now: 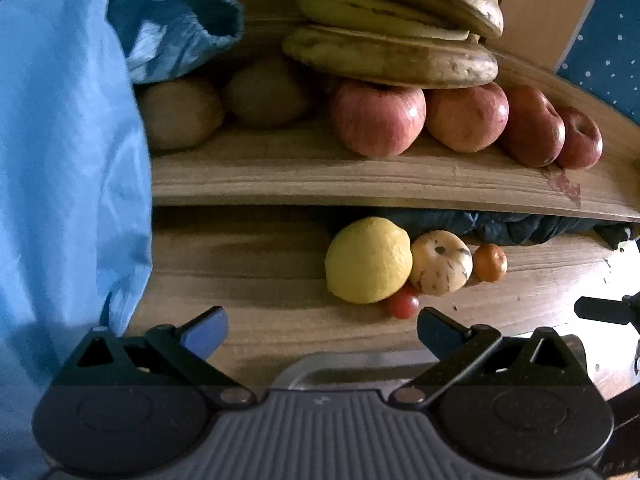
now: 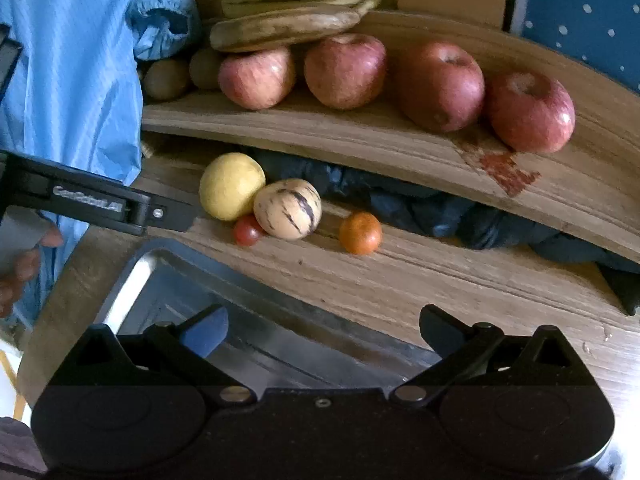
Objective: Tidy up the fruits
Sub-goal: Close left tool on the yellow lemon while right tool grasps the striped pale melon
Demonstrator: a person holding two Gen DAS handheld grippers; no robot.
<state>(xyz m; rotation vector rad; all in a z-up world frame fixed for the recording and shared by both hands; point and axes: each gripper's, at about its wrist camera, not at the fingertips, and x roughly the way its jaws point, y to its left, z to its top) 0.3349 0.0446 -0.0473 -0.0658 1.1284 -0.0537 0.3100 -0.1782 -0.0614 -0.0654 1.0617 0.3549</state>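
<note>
A yellow lemon [image 1: 368, 261] [image 2: 231, 186], a cream striped melon [image 1: 440, 263] [image 2: 287, 209], a small red tomato [image 1: 403, 304] [image 2: 247, 231] and a small orange [image 1: 489, 262] [image 2: 360, 233] lie together on the lower wooden board. Several red apples [image 1: 378, 118] [image 2: 345, 70], two kiwis [image 1: 180, 116] [image 2: 167, 78] and a bunch of bananas [image 1: 392, 54] [image 2: 286, 24] sit on the upper shelf. My left gripper [image 1: 322, 330] is open and empty just short of the lemon; it also shows in the right wrist view [image 2: 176, 216]. My right gripper [image 2: 323, 330] is open and empty above a metal tray [image 2: 168, 280].
A blue cloth [image 1: 68, 160] [image 2: 76, 80] hangs at the left. A blue plastic bag [image 1: 176, 20] lies on the shelf by the kiwis. Dark fabric [image 1: 500, 224] [image 2: 440, 208] is stuffed under the shelf. The tray's rim [image 1: 320, 364] shows between my left fingers.
</note>
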